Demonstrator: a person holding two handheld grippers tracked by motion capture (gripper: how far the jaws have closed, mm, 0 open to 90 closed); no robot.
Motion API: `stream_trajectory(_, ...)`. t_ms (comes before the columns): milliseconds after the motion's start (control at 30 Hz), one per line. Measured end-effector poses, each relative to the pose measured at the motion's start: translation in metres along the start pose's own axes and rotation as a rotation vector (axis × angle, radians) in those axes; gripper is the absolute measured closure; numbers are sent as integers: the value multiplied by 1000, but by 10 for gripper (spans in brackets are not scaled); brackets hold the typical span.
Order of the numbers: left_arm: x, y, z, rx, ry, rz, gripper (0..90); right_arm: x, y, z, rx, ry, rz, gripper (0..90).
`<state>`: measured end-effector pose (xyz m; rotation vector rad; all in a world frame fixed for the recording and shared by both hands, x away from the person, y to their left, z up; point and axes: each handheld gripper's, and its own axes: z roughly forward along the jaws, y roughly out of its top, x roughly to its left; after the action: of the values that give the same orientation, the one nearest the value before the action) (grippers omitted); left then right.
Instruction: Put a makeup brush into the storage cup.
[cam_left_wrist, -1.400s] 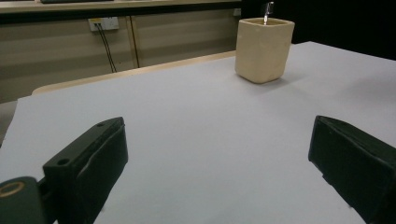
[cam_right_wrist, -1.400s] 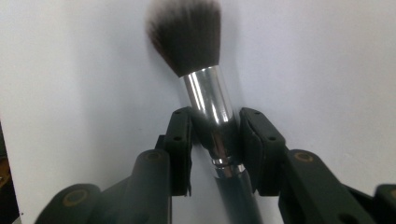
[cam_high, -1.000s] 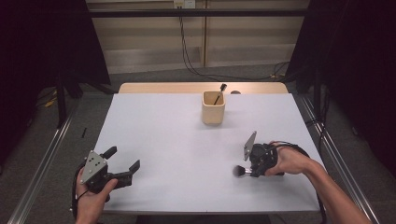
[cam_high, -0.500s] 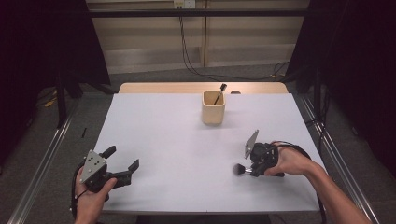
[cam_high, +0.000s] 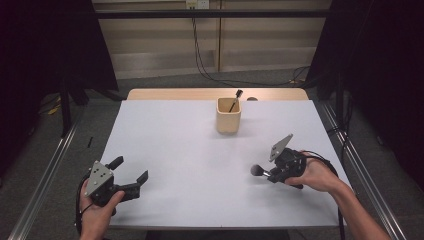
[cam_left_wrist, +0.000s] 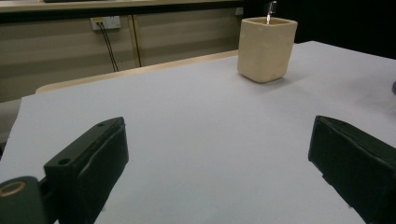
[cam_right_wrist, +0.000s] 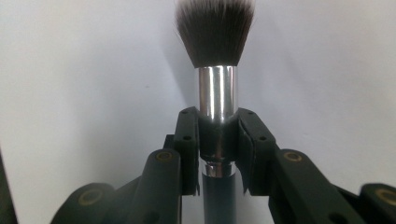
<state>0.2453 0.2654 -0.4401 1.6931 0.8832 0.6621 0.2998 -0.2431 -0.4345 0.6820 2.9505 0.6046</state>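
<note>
Makeup brush (cam_right_wrist: 215, 56) pinched in right tool (cam_right_wrist: 218, 135), left tool (cam_left_wrist: 219, 154) spread, no legible writing, seemingly

High view overlooks table (cam_high: 200, 165) from above; left gripper view low, both showing cup (cam_high: 228, 116).

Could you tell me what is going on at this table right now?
A person holds a gripper in each hand over a white table. The right gripper has its jaws shut on a makeup brush, bristles pointing away. The left gripper rests open with nothing between its jaws. A beige cup with another brush stands farther back.
</note>
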Motion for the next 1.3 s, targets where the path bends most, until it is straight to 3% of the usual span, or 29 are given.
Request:
stream_trajectory(100,0,0,0,-1,1,-1,50,0,-3,-1,-27,-35,26,723)
stream_trajectory(300,0,0,0,-5,3,-4,49,-5,-11,-4,-122,-107,157,723)
stream_trajectory(667,0,0,0,7,6,-6,48,-5,-18,-9,-293,-129,249,723)
stream_trajectory(900,1,-1,1,15,7,-10,47,-3,-22,-14,-421,-132,267,723)
stream_trajectory(1100,0,0,1,6,-4,-30,41,1,-23,-16,-491,-144,277,723)
stream_trajectory(1300,0,0,1,5,-11,-14,35,5,-24,-18,-573,-160,288,723)
